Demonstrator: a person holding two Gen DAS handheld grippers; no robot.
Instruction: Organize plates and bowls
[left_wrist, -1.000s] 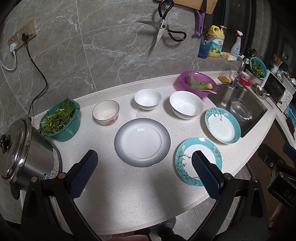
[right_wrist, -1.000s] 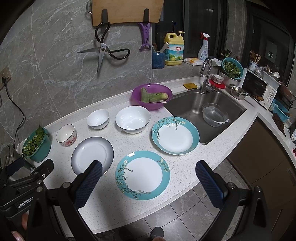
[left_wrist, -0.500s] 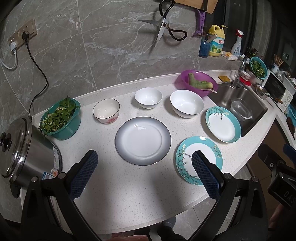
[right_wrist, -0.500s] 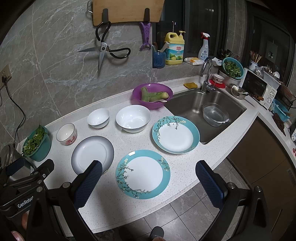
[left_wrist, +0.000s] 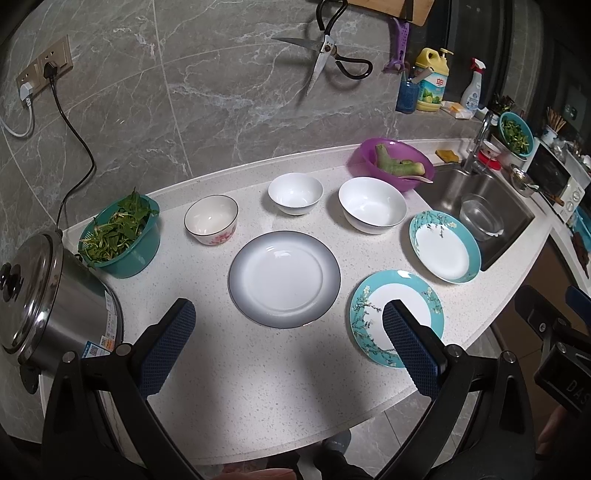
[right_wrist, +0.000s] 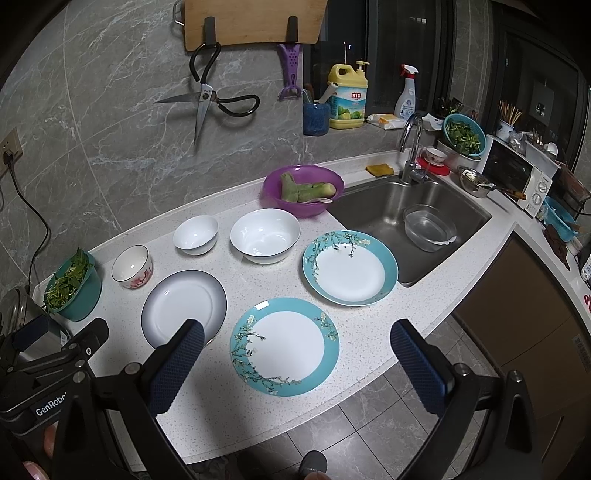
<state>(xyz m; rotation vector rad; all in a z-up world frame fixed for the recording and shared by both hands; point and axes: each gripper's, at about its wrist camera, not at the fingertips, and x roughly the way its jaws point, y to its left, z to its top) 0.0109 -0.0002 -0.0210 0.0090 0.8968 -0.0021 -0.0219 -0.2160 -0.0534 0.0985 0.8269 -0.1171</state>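
On the white counter lie a grey-rimmed plate (left_wrist: 283, 277) (right_wrist: 183, 307), a near teal floral plate (left_wrist: 397, 315) (right_wrist: 285, 346) and a far teal floral plate (left_wrist: 444, 245) (right_wrist: 350, 267). Behind them stand a flower-patterned small bowl (left_wrist: 211, 219) (right_wrist: 132, 266), a small white bowl (left_wrist: 295, 193) (right_wrist: 195, 234) and a large white bowl (left_wrist: 372, 209) (right_wrist: 265, 235). My left gripper (left_wrist: 288, 345) hovers open above the counter's front, in front of the grey plate. My right gripper (right_wrist: 297, 363) hangs open over the near teal plate. Neither holds anything.
A steel cooker (left_wrist: 44, 299) and a teal basket of greens (left_wrist: 122, 236) stand at the left. A purple bowl with vegetables (right_wrist: 303, 189) sits by the sink (right_wrist: 413, 218), which holds a clear bowl (right_wrist: 428, 228). Scissors (right_wrist: 207, 99) hang on the wall.
Both views have shifted only slightly; the left one has tilted a little upward. Plates, bowls and both open grippers stay as they were.
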